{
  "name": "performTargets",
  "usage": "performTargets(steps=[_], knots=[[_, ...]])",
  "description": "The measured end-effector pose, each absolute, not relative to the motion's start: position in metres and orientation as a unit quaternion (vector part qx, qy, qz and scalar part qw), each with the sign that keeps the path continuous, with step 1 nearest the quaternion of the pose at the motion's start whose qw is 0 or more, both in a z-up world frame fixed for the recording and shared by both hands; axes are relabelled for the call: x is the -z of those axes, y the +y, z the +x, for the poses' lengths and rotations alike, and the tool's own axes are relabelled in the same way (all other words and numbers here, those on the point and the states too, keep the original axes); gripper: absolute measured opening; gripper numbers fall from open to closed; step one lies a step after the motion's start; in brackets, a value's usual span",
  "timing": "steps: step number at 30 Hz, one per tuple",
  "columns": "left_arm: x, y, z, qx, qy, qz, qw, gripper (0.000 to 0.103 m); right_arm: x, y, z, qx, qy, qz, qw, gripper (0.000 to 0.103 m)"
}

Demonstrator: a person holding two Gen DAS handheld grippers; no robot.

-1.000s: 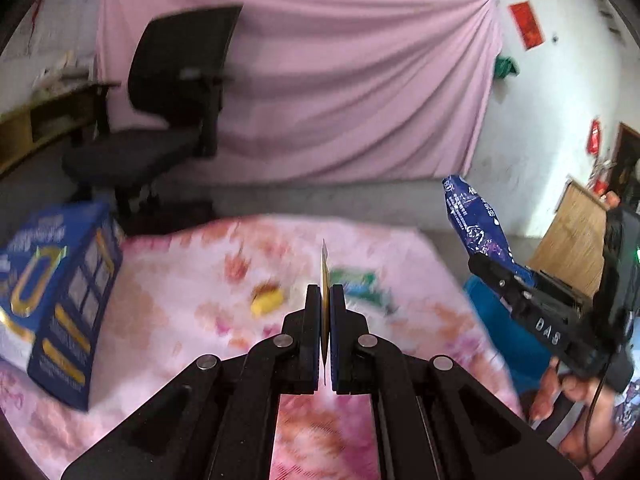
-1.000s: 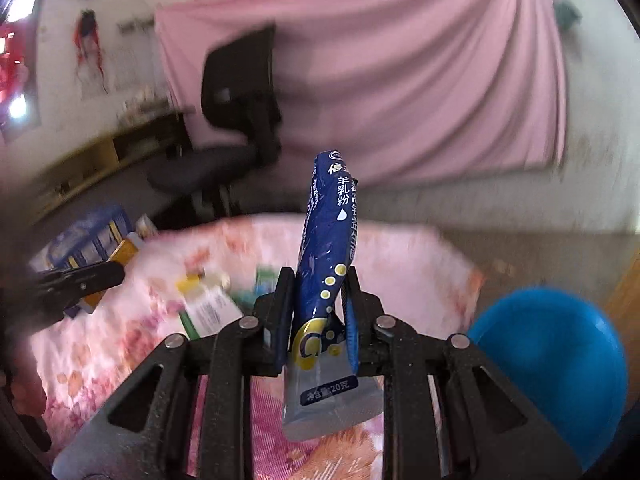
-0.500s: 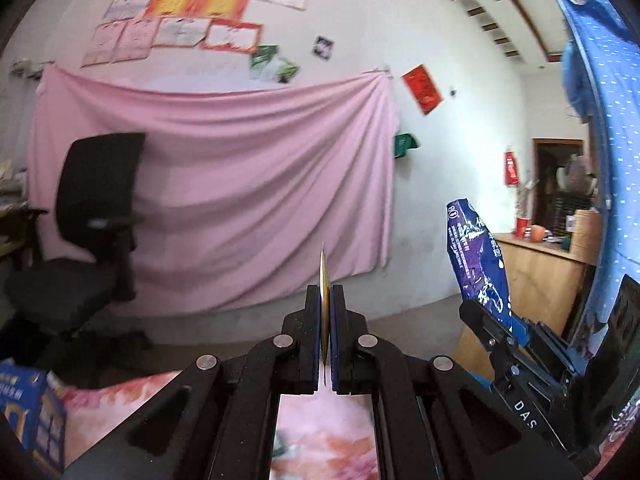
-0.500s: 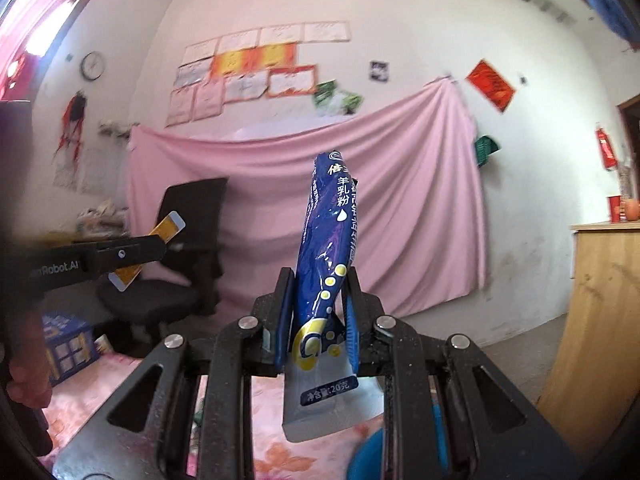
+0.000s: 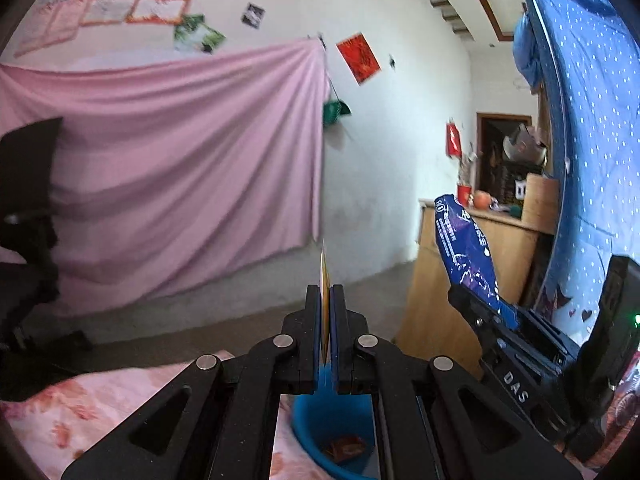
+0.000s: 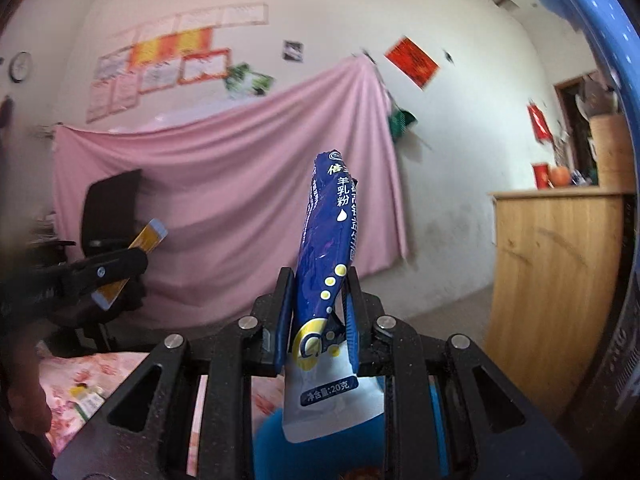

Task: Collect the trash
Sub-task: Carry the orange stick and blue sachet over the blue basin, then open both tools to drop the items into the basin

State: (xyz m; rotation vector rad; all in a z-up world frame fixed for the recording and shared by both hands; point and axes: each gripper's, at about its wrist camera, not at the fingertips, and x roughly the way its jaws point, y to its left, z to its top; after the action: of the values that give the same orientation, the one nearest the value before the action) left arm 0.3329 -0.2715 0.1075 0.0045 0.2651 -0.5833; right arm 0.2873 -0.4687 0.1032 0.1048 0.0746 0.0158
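Observation:
My left gripper [image 5: 326, 308] is shut on a thin yellow sachet [image 5: 325, 276], seen edge-on. From the right wrist view the same sachet [image 6: 150, 236] sticks out of the left gripper [image 6: 132, 258] at the left. My right gripper [image 6: 318, 300] is shut on a blue milk-powder packet [image 6: 330, 248] that stands upright between its jaws. That packet [image 5: 466, 252] also shows at the right of the left wrist view. A blue basin [image 5: 320, 420] lies below both grippers, with a small red wrapper [image 5: 346, 448] inside it.
A table with a pink floral cloth [image 5: 80, 404] lies at lower left, with small wrappers [image 6: 86, 396] on it. A black office chair [image 5: 24, 216] stands at left before a pink curtain [image 5: 180, 180]. A wooden counter [image 6: 556, 280] stands at right.
Both grippers have lifted off the table and swung right, carrying their items. The basin has come into view directly beneath them, and the blue box has left the view.

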Motion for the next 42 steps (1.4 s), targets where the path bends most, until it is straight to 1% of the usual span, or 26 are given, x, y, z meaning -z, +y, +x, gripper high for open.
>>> performTargets(steps=[9,16,22,30,32,33,35,37,39,42], knots=[[-0.077,-0.311,0.385,0.295,0.265,-0.006,0.918,0.002,-0.064,-0.496,0.323,0.029,0.177,0.071,0.981,0.052],[-0.060,-0.319,0.403,0.275,0.332,0.011,0.902,0.002,-0.033,-0.506,0.348,0.021,0.278,0.084,0.957,0.052],[-0.047,-0.317,0.411,0.281,0.373,-0.002,0.885,0.002,-0.018,-0.511,0.358,0.014,0.321,0.086,0.943,0.053],[-0.039,-0.320,0.418,0.291,0.408,-0.016,0.865,0.003,-0.010,-0.509,0.364,0.011,0.353,0.085,0.932,0.054],[-0.036,-0.320,0.421,0.289,0.416,-0.017,0.862,0.003,-0.008,-0.510,0.366,0.014,0.361,0.085,0.929,0.056],[-0.035,-0.320,0.422,0.290,0.419,-0.018,0.860,0.004,-0.009,-0.509,0.367,0.016,0.363,0.086,0.928,0.058],[-0.033,-0.319,0.424,0.289,0.424,-0.021,0.858,0.009,-0.008,-0.510,0.368,0.018,0.366,0.090,0.926,0.063],[-0.030,-0.317,0.425,0.288,0.426,-0.028,0.857,0.023,-0.008,-0.511,0.368,0.020,0.367,0.094,0.925,0.069],[-0.031,-0.314,0.426,0.286,0.426,-0.035,0.858,0.027,-0.009,-0.512,0.367,0.022,0.366,0.096,0.925,0.072],[-0.032,-0.311,0.425,0.280,0.426,-0.037,0.859,0.029,-0.010,-0.511,0.367,0.024,0.365,0.097,0.925,0.078]])
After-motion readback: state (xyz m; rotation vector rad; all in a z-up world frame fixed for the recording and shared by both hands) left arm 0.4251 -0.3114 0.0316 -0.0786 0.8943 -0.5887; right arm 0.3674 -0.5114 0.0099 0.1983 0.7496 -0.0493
